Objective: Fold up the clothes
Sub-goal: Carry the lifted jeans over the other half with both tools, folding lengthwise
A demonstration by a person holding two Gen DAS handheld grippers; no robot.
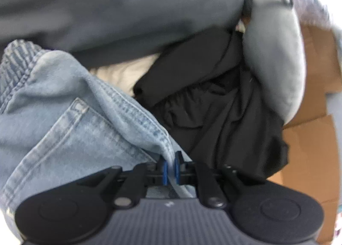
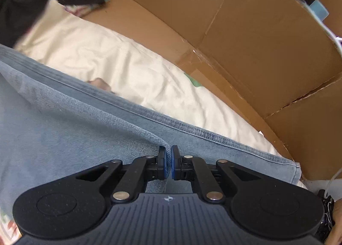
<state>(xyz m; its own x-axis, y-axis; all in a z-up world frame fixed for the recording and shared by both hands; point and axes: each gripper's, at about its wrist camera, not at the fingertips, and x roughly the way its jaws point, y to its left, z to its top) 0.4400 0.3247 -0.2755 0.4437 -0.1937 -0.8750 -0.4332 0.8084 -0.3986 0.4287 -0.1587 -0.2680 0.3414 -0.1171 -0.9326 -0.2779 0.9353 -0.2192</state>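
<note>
A pair of light blue jeans (image 1: 64,121) fills the left of the left wrist view, with a back pocket and the stitched waistband showing. My left gripper (image 1: 170,167) is shut on a fold of the jeans' waistband, denim pinched between its blue pads. In the right wrist view the jeans (image 2: 74,125) spread across the lower left, a long seam running diagonally. My right gripper (image 2: 168,164) is shut on a ridge of that denim. The cloth under both grippers is hidden by the gripper bodies.
A black garment (image 1: 213,99) lies crumpled right of the jeans, with grey-blue cloth (image 1: 128,5) behind it. A cream sheet (image 2: 128,69) covers the surface. Brown cardboard box walls (image 2: 245,41) stand along the right. A hand (image 2: 337,223) shows at the lower right edge.
</note>
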